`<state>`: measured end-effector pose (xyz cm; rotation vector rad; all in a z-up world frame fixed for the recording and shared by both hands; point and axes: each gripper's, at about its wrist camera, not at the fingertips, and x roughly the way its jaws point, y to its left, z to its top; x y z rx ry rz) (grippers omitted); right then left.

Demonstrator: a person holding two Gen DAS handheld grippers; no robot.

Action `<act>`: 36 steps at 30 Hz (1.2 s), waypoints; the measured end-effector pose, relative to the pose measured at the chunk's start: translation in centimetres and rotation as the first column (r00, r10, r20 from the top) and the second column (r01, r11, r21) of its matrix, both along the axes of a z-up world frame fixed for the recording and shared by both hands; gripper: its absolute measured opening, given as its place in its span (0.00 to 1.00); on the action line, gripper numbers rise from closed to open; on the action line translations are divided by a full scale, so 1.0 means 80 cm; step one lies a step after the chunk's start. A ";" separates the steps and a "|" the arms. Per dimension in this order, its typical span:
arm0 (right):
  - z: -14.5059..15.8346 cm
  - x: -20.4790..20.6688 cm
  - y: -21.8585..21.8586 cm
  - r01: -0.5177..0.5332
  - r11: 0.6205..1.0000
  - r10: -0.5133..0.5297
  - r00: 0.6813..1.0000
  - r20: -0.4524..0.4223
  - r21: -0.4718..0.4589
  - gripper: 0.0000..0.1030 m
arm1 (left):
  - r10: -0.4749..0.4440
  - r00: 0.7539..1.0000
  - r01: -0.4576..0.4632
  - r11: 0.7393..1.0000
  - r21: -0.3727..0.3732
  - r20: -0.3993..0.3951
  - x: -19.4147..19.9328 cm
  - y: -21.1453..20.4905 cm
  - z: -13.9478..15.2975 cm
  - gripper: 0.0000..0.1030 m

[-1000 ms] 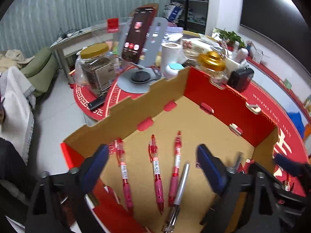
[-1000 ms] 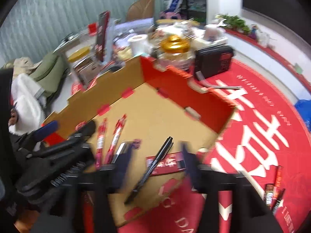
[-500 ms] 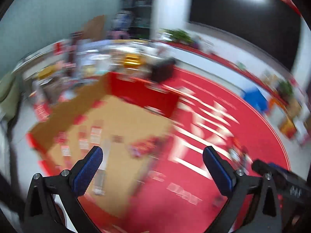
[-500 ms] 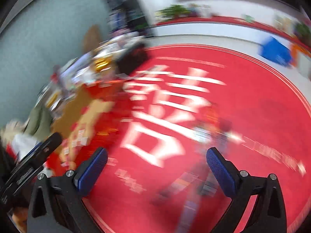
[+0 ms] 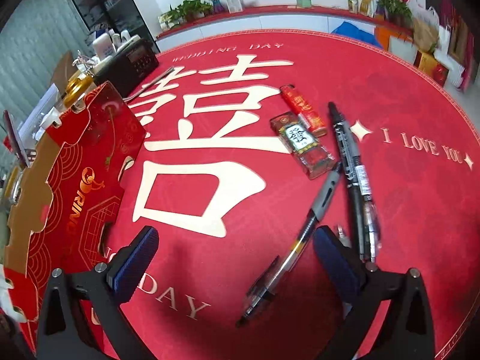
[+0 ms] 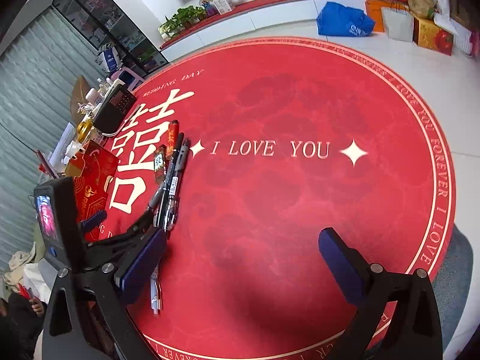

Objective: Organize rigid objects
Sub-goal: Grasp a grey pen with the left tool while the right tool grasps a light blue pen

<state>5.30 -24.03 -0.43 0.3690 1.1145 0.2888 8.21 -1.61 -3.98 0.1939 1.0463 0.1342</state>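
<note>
My left gripper (image 5: 237,255) is open and empty, low over the red round mat (image 5: 405,210). A clear black pen (image 5: 288,252) lies between its fingers, tip toward me. Two more dark pens (image 5: 354,180) lie just right of it. Two red lighters (image 5: 303,144) lie beyond them. The red-and-cardboard box (image 5: 75,180) stands at the left. My right gripper (image 6: 243,258) is open and empty over bare mat; the pens (image 6: 171,186) and lighters (image 6: 160,162) lie to its left, beside the left gripper's body (image 6: 60,219).
A black radio (image 5: 129,66), a gold-lidded jar (image 5: 76,85) and clutter stand behind the box. A metal utensil (image 5: 153,84) lies near the radio. A white pen (image 6: 156,294) lies by my right gripper's left finger. Bags and boxes (image 6: 390,21) sit on the floor beyond the mat.
Both grippers have swung away from the box interior to the right, out over the mat. The left now hovers at the loose pens; the box has shifted to the left edge of view.
</note>
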 end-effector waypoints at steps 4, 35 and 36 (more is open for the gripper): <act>-0.004 -0.009 0.043 -0.125 0.991 0.126 0.992 0.006 -0.049 0.99 | 0.041 0.999 -0.041 0.999 -0.023 -0.002 0.004 0.016 0.001 1.00; -0.033 -0.036 0.103 -0.372 0.828 0.422 0.906 0.028 -0.419 0.33 | -0.198 0.972 0.159 0.951 -0.265 -0.127 0.010 -0.003 0.003 0.84; -0.034 -0.038 0.101 -0.378 0.827 0.430 0.902 0.035 -0.417 0.33 | -0.203 0.972 0.161 0.942 -0.295 -0.118 0.006 -0.005 0.005 0.84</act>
